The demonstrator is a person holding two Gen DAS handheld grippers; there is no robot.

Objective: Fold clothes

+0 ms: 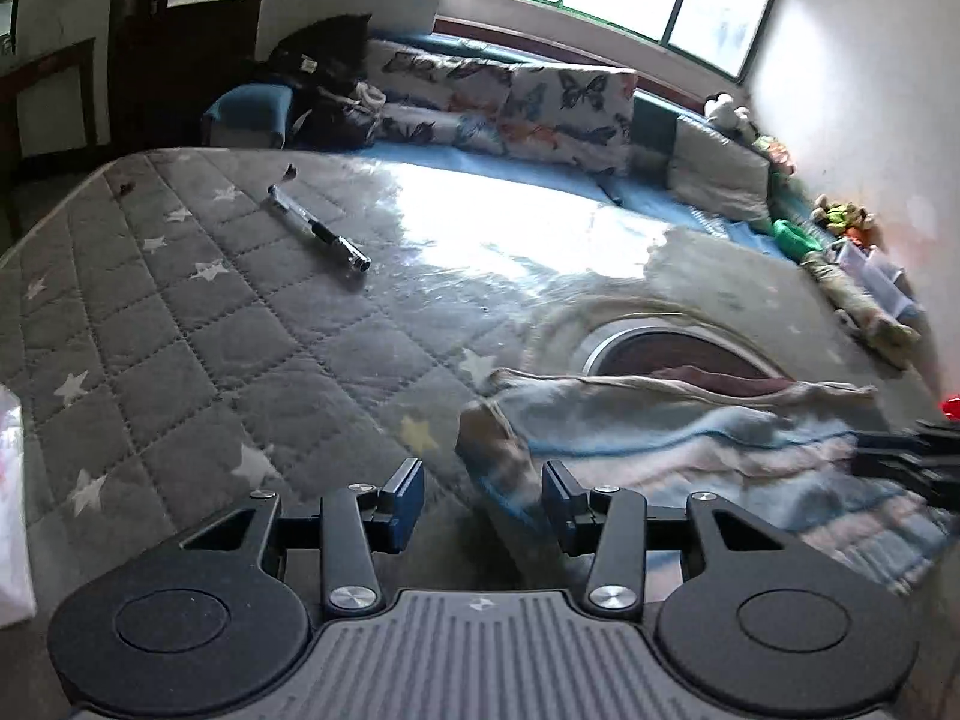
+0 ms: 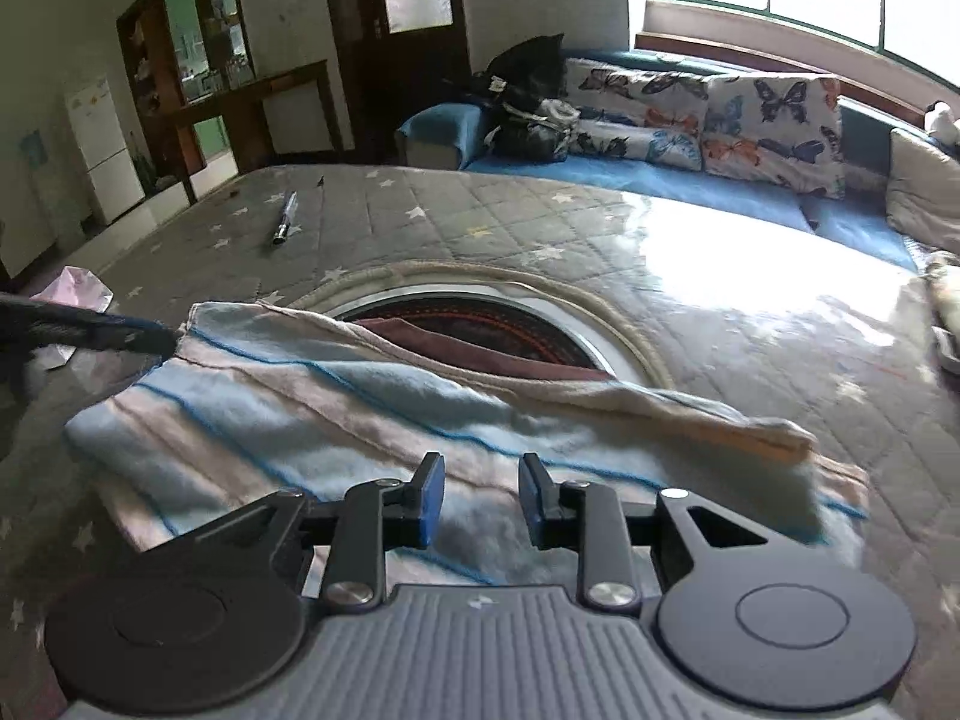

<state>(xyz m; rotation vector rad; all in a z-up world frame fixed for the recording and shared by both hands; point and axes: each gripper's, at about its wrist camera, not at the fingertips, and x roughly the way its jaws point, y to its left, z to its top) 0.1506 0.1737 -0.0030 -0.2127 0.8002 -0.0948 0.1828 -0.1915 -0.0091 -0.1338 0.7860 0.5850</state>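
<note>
A pale blue, pink and white striped cloth (image 2: 336, 414) lies partly folded on the grey star-quilted table cover (image 2: 480, 216). In the left wrist view it lies to the right, blurred (image 1: 690, 450). My left gripper (image 1: 483, 495) is open, its jaws at the cloth's left corner with nothing between them. My right gripper (image 2: 480, 495) is open just above the cloth's near edge. The left gripper shows as a dark shape at the cloth's left corner in the right wrist view (image 2: 90, 330). The right gripper shows at the right edge of the left wrist view (image 1: 906, 462).
A round dark opening (image 2: 480, 330) with a maroon cloth in it lies behind the striped cloth. A pen (image 1: 318, 228) lies on the cover at the far left. Butterfly cushions (image 2: 768, 120) and a blue sofa stand behind. Crumpled paper (image 2: 75, 288) lies at left.
</note>
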